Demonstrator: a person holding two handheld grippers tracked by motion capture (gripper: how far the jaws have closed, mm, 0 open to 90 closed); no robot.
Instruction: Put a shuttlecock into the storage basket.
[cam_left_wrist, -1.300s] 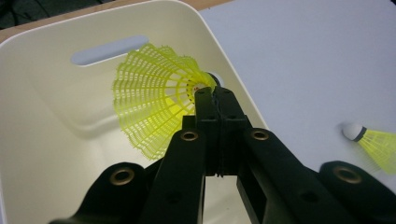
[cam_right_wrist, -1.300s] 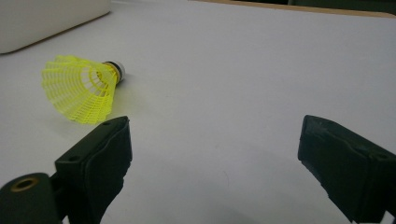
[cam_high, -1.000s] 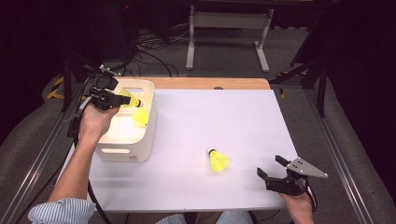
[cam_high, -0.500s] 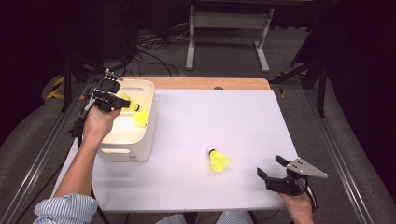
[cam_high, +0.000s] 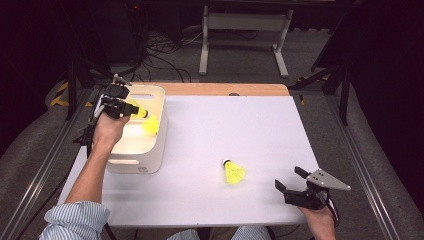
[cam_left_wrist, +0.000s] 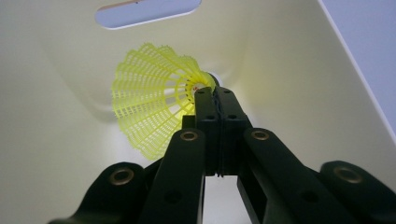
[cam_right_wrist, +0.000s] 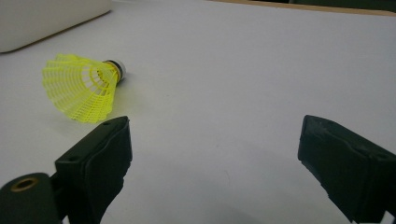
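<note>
while the left tool (cam_high: 131, 109) hangs inside the white bin (cam_high: 155, 150) at the upper left of the high view, its jaws are pressed together on the rim of a yellow shuttlecock (cam_left_wrist: 154, 109), whose skirt fans out toward the bin wall in the left gripper view. a second shuttlecock (cam_high: 233, 171) lies on its side on the white counter (cam_high: 240, 125), lower centre of the high view. at the lower right, the right tool (cam_high: 289, 179) rests with jaws wide apart, near that shuttlecock but not touching it.

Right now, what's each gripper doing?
Left gripper: closed on a yellow shuttlecock inside the white bin.
Right gripper: open, holding nothing.
</note>
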